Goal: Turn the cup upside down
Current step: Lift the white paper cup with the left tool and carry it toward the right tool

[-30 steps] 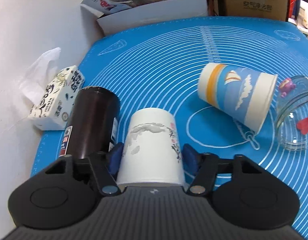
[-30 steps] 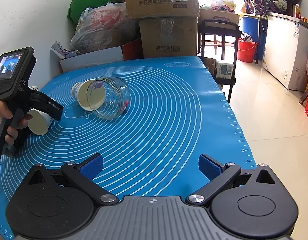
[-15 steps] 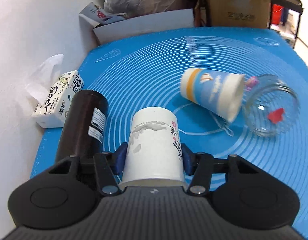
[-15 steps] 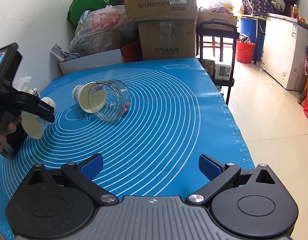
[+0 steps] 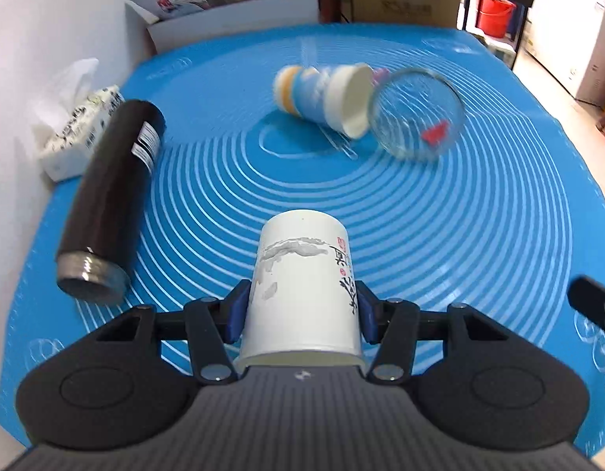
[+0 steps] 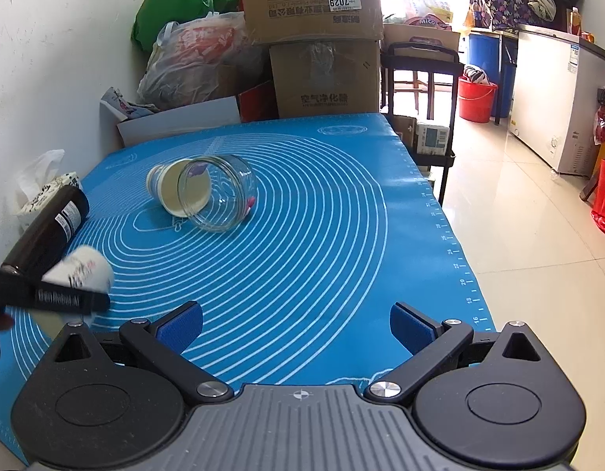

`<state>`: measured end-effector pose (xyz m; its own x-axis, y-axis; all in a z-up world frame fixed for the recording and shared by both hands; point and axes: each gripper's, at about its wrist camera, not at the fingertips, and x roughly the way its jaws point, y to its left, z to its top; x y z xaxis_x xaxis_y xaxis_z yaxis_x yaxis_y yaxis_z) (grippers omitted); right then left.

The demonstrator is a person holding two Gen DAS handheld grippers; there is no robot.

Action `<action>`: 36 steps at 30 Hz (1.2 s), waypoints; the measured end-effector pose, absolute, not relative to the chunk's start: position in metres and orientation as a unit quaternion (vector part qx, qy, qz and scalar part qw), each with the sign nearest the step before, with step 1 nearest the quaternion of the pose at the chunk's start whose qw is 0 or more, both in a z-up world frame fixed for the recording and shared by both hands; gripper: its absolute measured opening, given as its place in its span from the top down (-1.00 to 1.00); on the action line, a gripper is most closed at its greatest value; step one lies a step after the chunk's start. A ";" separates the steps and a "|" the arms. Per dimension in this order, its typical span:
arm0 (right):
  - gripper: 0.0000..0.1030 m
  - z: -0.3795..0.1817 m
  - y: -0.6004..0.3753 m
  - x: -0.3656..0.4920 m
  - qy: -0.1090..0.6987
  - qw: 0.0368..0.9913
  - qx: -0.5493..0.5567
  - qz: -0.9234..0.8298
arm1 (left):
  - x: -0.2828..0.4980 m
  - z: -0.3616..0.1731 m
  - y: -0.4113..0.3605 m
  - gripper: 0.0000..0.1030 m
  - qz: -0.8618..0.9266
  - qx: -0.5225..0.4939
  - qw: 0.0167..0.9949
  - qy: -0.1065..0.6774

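My left gripper is shut on a white paper cup with ink-painting print. It holds the cup above the blue mat, base pointing away and rim toward the camera. The same cup shows blurred at the left of the right wrist view, behind the left gripper's black arm. My right gripper is open and empty above the mat's near edge.
A blue-and-white paper cup lies on its side against a tipped glass jar mid-mat. A dark flask lies at the left beside a tissue pack. Cardboard boxes and bags stand behind the mat.
My left gripper has lifted the white cup off the mat and drawn back toward the near side, away from the flask. The right gripper has not moved.
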<state>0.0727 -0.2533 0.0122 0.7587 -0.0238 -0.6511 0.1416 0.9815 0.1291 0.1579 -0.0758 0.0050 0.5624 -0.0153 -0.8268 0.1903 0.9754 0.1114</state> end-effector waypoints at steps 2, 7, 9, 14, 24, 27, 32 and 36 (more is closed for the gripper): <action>-1.00 0.011 -0.253 0.072 0.347 0.933 0.086 -0.045 | 0.156 0.001 -0.079 -0.08 -0.062 0.097 0.877 0.467; -1.00 0.008 -0.255 0.071 0.353 0.930 0.089 -0.048 | 0.162 -0.003 -0.080 -0.13 -0.061 0.106 0.877 0.465; -1.00 0.007 -0.255 0.071 0.356 0.929 0.089 -0.049 | 0.162 -0.004 -0.080 -0.16 -0.061 0.109 0.877 0.464; -1.00 0.002 -0.253 0.074 0.364 0.926 0.091 -0.044 | 0.162 -0.007 -0.079 -0.20 -0.063 0.104 0.876 0.467; -1.00 0.001 -0.251 0.074 0.367 0.925 0.089 -0.043 | 0.160 -0.003 -0.076 -0.64 -0.057 0.087 0.883 0.458; -1.00 0.002 -0.251 0.074 0.367 0.925 0.089 -0.042 | 0.158 0.001 -0.076 -0.64 -0.060 0.087 0.886 0.451; -1.00 0.005 -0.248 0.073 0.366 0.926 0.087 -0.041 | 0.156 0.005 -0.075 -0.64 -0.069 0.084 0.888 0.446; -1.00 0.007 -0.247 0.073 0.367 0.925 0.087 -0.042 | 0.153 0.012 -0.073 -0.64 -0.074 0.075 0.891 0.442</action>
